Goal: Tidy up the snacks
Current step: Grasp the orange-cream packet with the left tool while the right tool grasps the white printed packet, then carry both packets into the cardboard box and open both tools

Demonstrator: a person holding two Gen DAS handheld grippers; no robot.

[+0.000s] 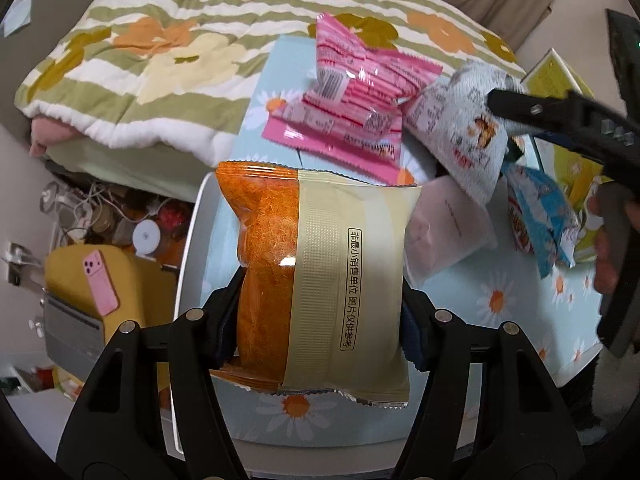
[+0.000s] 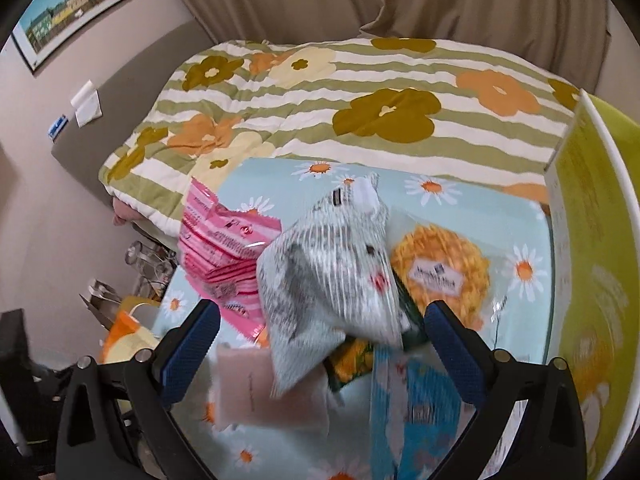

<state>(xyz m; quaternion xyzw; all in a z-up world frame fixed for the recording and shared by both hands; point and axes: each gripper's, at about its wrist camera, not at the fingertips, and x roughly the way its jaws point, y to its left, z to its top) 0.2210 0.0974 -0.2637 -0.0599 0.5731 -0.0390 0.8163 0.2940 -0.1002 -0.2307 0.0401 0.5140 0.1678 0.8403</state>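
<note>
Fingers, left: the left gripper (image 1: 320,320) is clamped on the orange pack (image 1: 320,280), one pad on each long side, low on the pack.
Fingers, right: the right gripper (image 2: 320,344) is spread wide, with the grey pack (image 2: 332,276) blurred between the pads (image 2: 192,344) and neither pad seen to touch it; whether it is falling or resting on the pile cannot be told.
Orange pack, place: held up over the left edge of the table (image 1: 500,300), near the white rim.
Orange pack, axis: the long axis runs straight away from the left camera; one crimped end is nearest the lens, the other points toward the pink packs (image 1: 352,108). Its seam side is turned up.
Pile: pink packs, grey pack, a pale pink pouch (image 2: 264,388), a blue pack (image 2: 416,396) and a yellow one (image 2: 440,276) lie overlapped on the daisy cloth.
Step, judged: the orange pack is likely being carried off for sorting.
Done well: the squeeze should be kept light so the filling is not crushed, the pack kept level, and the right gripper's space avoided.
</note>
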